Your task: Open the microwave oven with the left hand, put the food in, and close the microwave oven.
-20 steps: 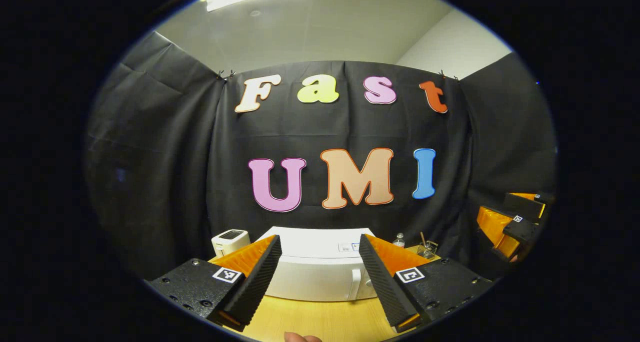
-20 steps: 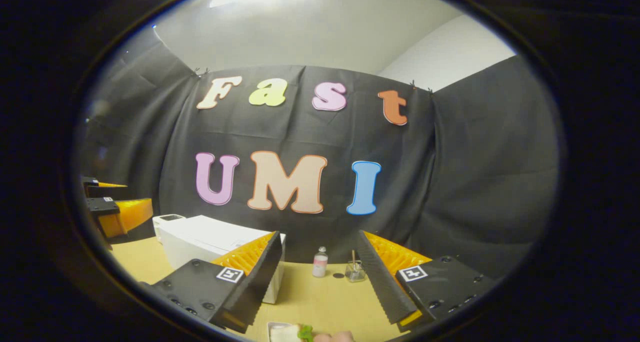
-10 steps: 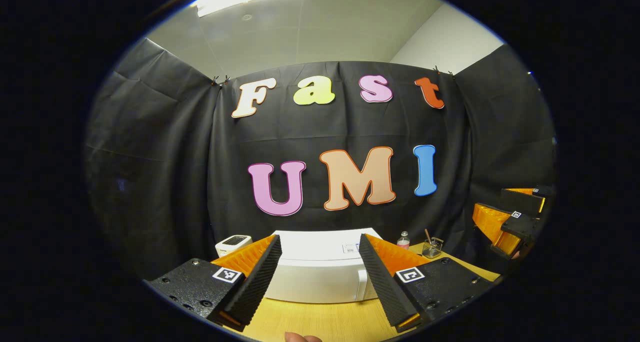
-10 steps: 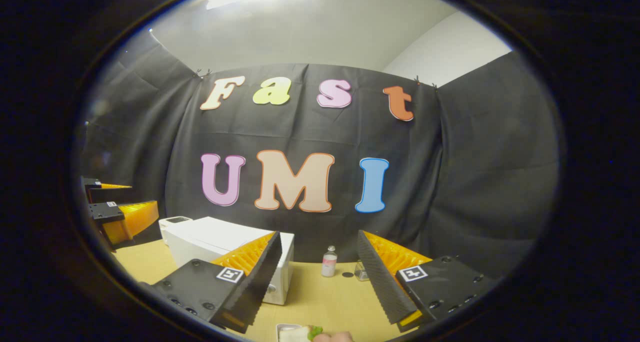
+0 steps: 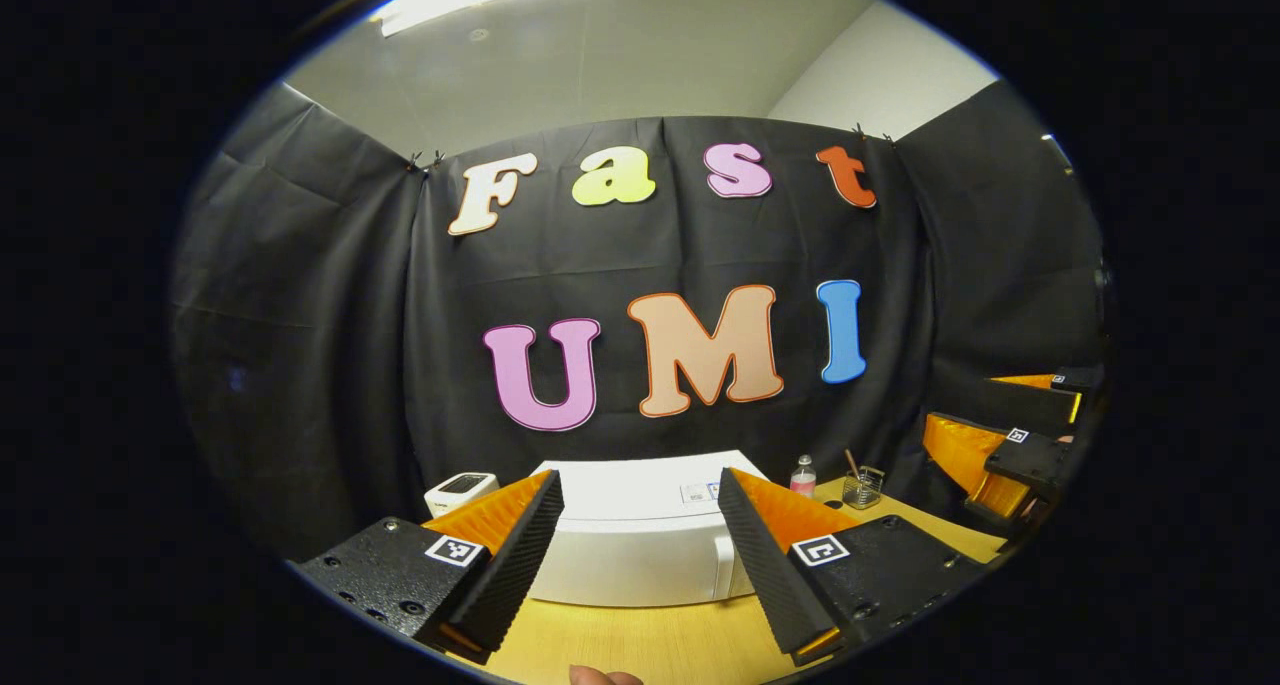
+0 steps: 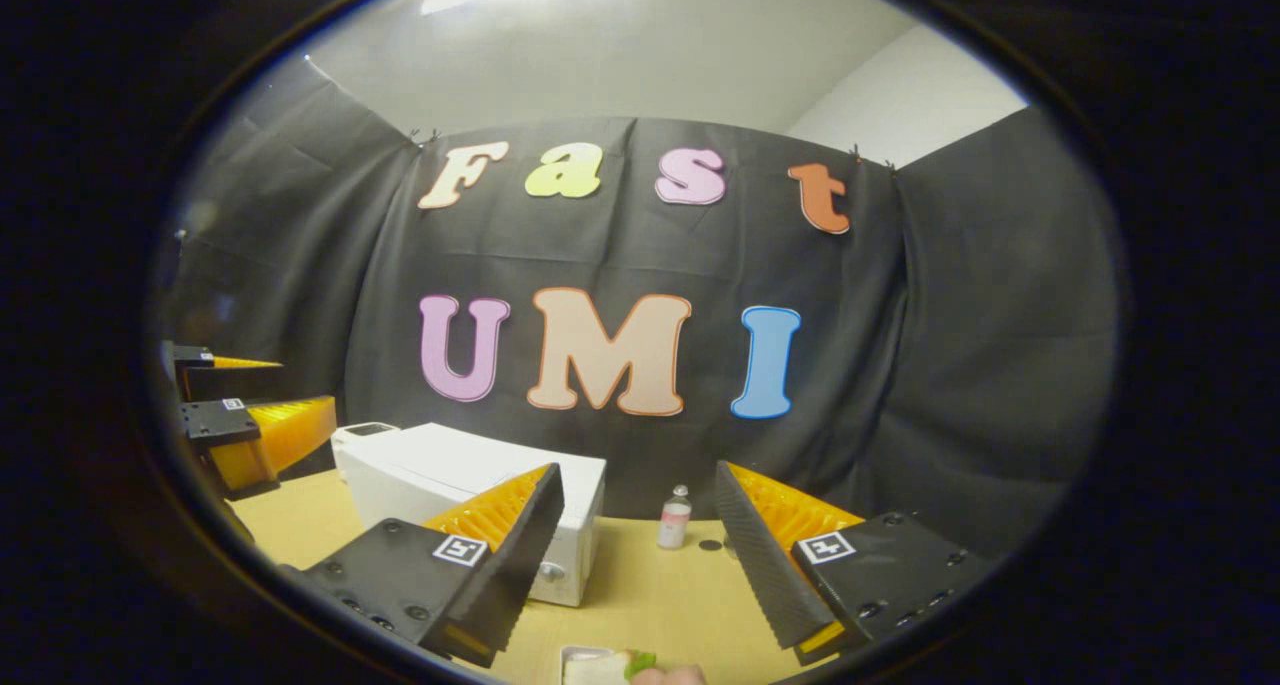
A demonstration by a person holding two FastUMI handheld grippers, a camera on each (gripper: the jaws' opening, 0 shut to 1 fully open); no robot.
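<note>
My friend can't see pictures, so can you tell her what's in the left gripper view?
An open left gripper points at a closed white microwave on a wooden table. A small bottle and a glass jar stand at the right, and the other gripper shows farther right.

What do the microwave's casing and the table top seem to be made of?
Microwave: smooth white casing with a soft sheen, probably painted metal or plastic; the look leaves it open. Table: pale yellowish wood-look top, likely laminate or veneer, judging by its even, flat surface.

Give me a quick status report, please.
Left gripper open, right gripper open, both empty. Microwave shut. Food on table.
</note>
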